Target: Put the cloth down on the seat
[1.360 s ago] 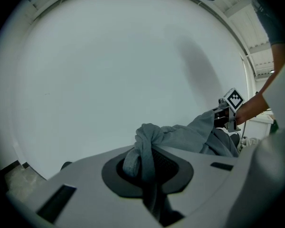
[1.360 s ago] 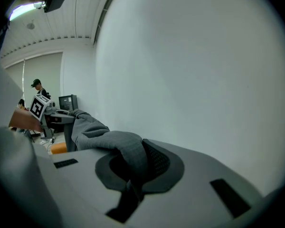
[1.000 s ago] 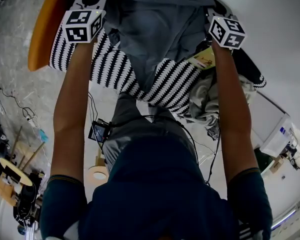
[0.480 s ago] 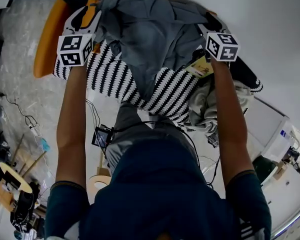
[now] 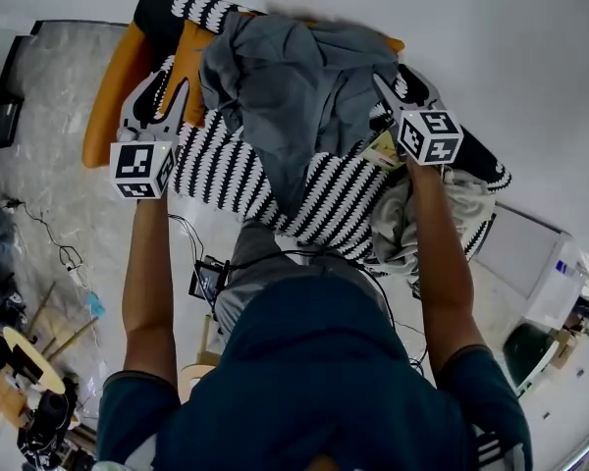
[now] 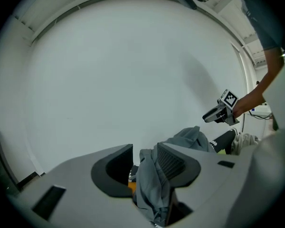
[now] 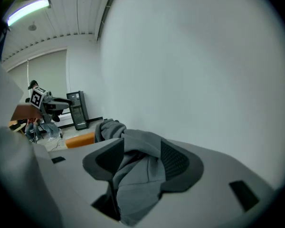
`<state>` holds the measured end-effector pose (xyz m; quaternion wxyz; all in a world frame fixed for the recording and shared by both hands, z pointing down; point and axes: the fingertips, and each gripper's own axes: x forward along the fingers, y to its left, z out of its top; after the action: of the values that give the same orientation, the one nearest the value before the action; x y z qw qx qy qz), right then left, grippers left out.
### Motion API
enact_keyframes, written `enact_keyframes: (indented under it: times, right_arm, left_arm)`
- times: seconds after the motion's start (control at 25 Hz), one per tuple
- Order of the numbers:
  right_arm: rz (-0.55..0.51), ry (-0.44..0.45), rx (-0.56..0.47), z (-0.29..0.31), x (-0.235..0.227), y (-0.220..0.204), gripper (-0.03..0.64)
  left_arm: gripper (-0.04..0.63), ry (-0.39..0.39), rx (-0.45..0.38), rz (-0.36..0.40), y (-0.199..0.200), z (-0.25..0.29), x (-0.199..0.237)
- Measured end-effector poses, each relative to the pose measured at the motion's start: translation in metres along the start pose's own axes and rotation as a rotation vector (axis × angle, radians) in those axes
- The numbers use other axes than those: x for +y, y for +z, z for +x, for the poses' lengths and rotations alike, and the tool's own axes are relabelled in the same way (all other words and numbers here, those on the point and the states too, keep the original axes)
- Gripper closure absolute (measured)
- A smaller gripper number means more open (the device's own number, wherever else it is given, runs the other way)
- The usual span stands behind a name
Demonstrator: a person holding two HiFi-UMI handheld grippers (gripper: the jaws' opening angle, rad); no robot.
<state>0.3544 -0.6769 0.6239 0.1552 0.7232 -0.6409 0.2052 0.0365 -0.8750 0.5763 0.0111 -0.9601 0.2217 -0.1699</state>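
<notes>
- Head view, counts: 1 seat w/ black-white zigzag cover, 1 grey cloth, 2 grippers, 1 marker cube on each, 1 pale fabric heap, 1 yellow-green card, 1 orange cushion.
- Cloth lies bunched on the seat's upper middle. One tongue of it runs down toward the seat's near edge.
- Cushion is at the seat's left side, the card and pale heap at its right side.
- L gripper is over the seat's left edge, pointing away from the person. Its cube is on the near end.
- R gripper is over the seat's right part, angled in toward the cloth. Its cube is just above the card.
- Arms: L forearm and R forearm are both bare and stretched fwd to the seat, roughly parallel, w/ dark sleeves at the elbows.
- Left gripper view: L jaws are wide apart. They just swung open, then eased in a touch. A fold of cloth hangs loose btwn them, not clamped. R gripper shows past the cloth on the seat's far side.
- Right gripper view: R jaws are wide and have just been opening. A cloth fold lies slack btwn the pads, unpinched. The rest of the cloth is heaped on the seat beyond, w/ L gripper across it.
</notes>
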Motion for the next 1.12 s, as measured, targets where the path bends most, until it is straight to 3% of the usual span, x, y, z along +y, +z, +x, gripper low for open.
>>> enact_keyframes:
  times: [0.08,0.12,0.16,0.2,0.36,0.52,1.12]
  right_arm:
    - [0.003,-0.005,-0.053,-0.02,0.006,0.016,0.371]
    - [0.008,0.004,-0.085,-0.032,0.011,0.026,0.408]
    - [0.014,0.021,-0.121,-0.043,0.017,0.036,0.525]
    - [0.019,0.047,-0.155,-0.055,0.026,0.047,0.6]
    - [-0.07,0.153,-0.235,-0.096,0.068,0.08,0.604]
    - [-0.139,0.195,-0.28,-0.128,0.095,0.099,0.604]
    - [-0.092,0.206,-0.306,-0.187,0.102,0.079,0.604]
  left_arm:
    - [0.459,-0.012,-0.03,0.006,0.015,-0.018,-0.011]
    - [0.482,-0.02,-0.045,0.011,0.023,-0.027,-0.017]
    - [0.511,-0.027,-0.059,0.02,0.031,-0.035,-0.023]
    - [0.539,-0.033,-0.072,0.03,0.039,-0.043,-0.029]
    - [0.563,-0.045,-0.111,0.058,0.065,-0.073,-0.052]
    - [0.563,-0.067,-0.138,0.073,0.083,-0.093,-0.075]
    - [0.563,-0.053,-0.15,0.045,0.097,-0.119,-0.112]
